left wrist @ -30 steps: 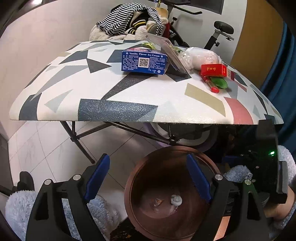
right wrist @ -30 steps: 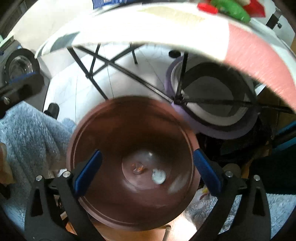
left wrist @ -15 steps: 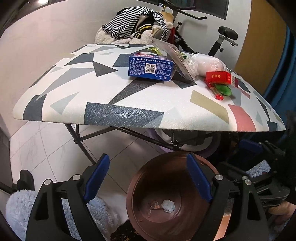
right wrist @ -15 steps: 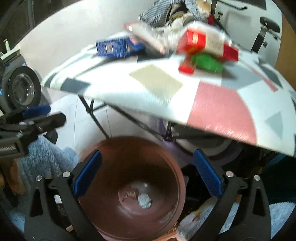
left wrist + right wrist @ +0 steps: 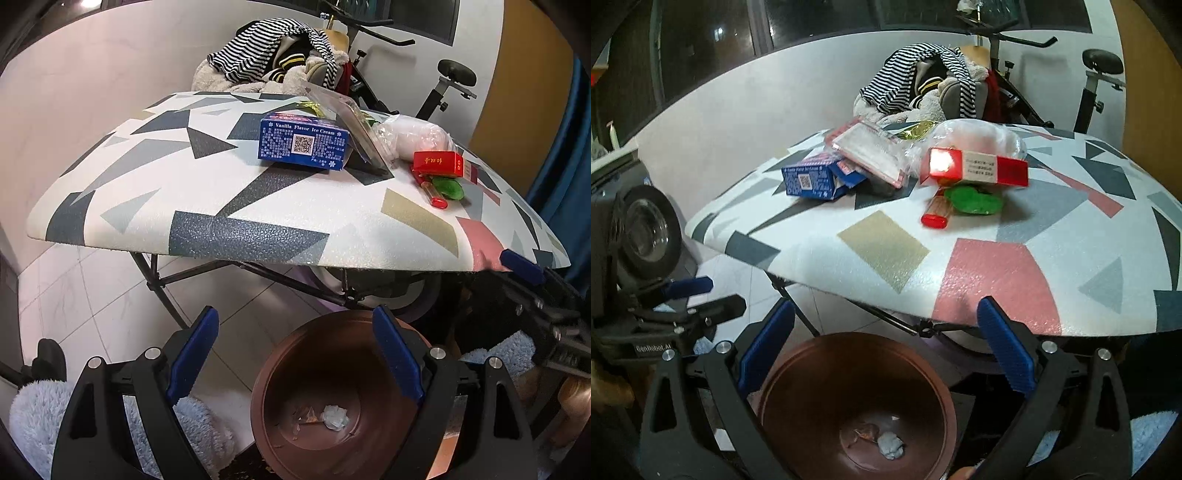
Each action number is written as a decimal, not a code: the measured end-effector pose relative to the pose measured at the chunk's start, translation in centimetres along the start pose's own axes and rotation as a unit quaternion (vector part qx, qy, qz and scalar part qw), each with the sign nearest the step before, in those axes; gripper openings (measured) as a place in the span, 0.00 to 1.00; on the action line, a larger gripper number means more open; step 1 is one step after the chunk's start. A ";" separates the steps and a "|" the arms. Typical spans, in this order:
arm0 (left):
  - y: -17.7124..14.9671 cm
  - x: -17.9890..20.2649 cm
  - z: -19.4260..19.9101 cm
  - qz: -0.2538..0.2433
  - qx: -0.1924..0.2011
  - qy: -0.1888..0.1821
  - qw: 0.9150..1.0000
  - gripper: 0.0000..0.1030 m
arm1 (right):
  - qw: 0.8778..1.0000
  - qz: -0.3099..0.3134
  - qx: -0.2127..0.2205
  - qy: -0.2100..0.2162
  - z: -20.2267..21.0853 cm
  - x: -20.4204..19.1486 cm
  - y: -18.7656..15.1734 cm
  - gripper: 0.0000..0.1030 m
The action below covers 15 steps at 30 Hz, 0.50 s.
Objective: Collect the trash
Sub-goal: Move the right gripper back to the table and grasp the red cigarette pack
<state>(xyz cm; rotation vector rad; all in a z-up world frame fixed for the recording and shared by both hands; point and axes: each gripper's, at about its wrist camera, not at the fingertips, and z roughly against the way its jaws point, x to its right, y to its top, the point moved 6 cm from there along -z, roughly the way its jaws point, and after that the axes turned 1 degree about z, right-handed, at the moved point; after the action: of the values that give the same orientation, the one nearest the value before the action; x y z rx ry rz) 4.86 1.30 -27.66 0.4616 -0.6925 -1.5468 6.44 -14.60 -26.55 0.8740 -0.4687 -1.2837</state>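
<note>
While both jaws stand apart, empty, left gripper [image 5: 295,354] and right gripper [image 5: 886,343] hover above brown bin [image 5: 820,354]; ice-cream box [image 5: 303,146] at 12 o'clock.

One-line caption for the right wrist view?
Open right gripper above a brown bin, facing a patterned table holding a red box and blue carton.

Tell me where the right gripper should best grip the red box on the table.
Probably across the red box's two long side faces near its middle, coming from the table's near edge. It lies flat, long side facing the open right gripper, propped on the green wrapper, beside the red-capped tube.
</note>
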 end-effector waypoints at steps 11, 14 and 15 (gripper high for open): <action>0.8 0.4 -0.6 0.004 0.005 -0.009 1.000 0.81 | 0.998 -0.015 0.034 -0.044 -1.8 4.3 7.3 0.94; 1.0 0.3 -0.7 0.011 0.008 -0.011 1.000 0.81 | 0.998 -0.019 0.028 -0.055 -3.3 5.2 8.5 0.94; 1.1 0.3 -0.8 0.013 0.007 -0.012 1.000 0.81 | 0.998 -0.021 0.022 -0.063 -4.0 5.6 8.8 0.94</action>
<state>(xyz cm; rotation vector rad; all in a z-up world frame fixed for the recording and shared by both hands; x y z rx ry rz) 6.13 0.91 -27.47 0.4441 -0.7257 -1.5247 16.29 -18.47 -23.04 0.8462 -0.5824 -1.3770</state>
